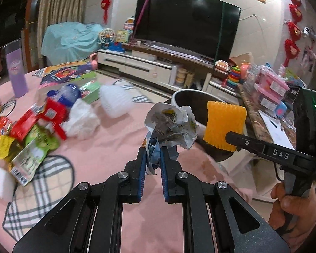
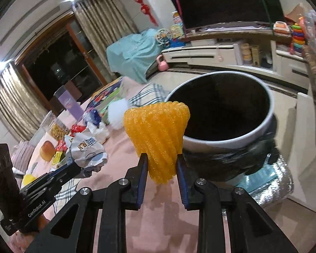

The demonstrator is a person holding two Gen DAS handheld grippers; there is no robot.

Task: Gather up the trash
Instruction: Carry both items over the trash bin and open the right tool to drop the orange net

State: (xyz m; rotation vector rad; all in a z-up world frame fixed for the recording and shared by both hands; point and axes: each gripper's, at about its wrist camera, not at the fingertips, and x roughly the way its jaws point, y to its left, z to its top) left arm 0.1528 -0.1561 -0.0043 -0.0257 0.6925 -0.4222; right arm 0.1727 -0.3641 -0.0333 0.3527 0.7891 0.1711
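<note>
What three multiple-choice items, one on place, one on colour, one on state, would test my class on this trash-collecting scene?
1. Where is the bin?
A. At the table's edge
B. On the TV stand
C. Beside the curtains

2. What colour is the foam net in the right gripper?
A. White
B. Orange
C. Green

3. What is the left gripper doing?
A. Open, holding nothing
B. Resting on the table
C. Shut on a crumpled wrapper

Key: 1 A, its rim rises just past the pink cloth. 2 B, the net between the fingers is orange. 3 C, the pads pinch the wrapper's tail.
</note>
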